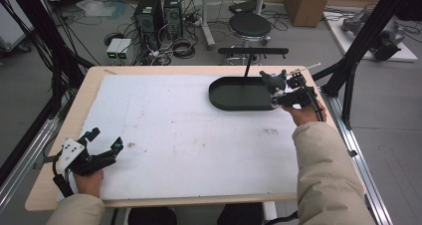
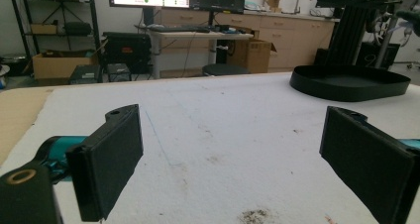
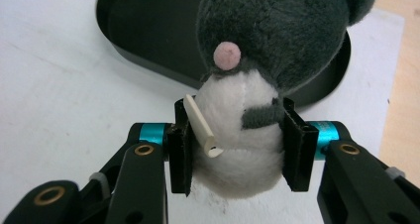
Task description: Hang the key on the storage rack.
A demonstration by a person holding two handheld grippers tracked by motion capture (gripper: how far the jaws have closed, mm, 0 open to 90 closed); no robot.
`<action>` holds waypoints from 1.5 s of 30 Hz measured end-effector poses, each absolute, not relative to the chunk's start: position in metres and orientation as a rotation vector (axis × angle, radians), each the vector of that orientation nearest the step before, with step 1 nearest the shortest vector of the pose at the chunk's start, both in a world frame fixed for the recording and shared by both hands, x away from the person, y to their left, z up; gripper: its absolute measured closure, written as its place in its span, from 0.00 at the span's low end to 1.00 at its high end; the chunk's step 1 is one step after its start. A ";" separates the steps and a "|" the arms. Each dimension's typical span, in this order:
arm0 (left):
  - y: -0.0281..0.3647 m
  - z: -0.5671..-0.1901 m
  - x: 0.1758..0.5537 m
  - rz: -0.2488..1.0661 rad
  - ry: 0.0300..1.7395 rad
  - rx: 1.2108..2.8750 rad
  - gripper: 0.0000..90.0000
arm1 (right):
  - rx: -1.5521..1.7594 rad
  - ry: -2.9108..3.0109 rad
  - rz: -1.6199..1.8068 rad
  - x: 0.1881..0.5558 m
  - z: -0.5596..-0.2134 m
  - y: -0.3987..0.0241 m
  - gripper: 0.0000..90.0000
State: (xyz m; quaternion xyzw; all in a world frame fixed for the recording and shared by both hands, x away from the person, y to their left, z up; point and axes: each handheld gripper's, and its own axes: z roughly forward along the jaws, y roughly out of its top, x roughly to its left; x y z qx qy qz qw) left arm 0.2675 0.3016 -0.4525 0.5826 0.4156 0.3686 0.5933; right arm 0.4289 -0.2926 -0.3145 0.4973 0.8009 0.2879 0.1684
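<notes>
The right gripper (image 3: 236, 149) jaws pinch the plush mouse (image 3: 247, 110) by its soft belly — it may slip before reaching the black tray (image 3: 143, 30) — while the left gripper (image 2: 237, 159) jaws gape empty.

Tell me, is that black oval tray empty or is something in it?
Empty. The black tray shows a bare dark floor in the high view; the plush mouse is clamped in the right gripper, not lying inside.

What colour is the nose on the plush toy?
Pink, on the plush toy with dark grey head and white belly; clearest in the right gripper view.
</notes>
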 end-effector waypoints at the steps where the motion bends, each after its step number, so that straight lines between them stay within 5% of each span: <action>1: 0.301 -0.453 0.268 0.856 0.967 1.353 0.11 | 1.402 2.280 0.826 0.432 -0.311 -0.289 0.63; 45: 0.303 -0.452 0.268 0.849 0.977 1.351 0.11 | 1.282 2.222 0.892 0.460 -0.282 -0.254 0.63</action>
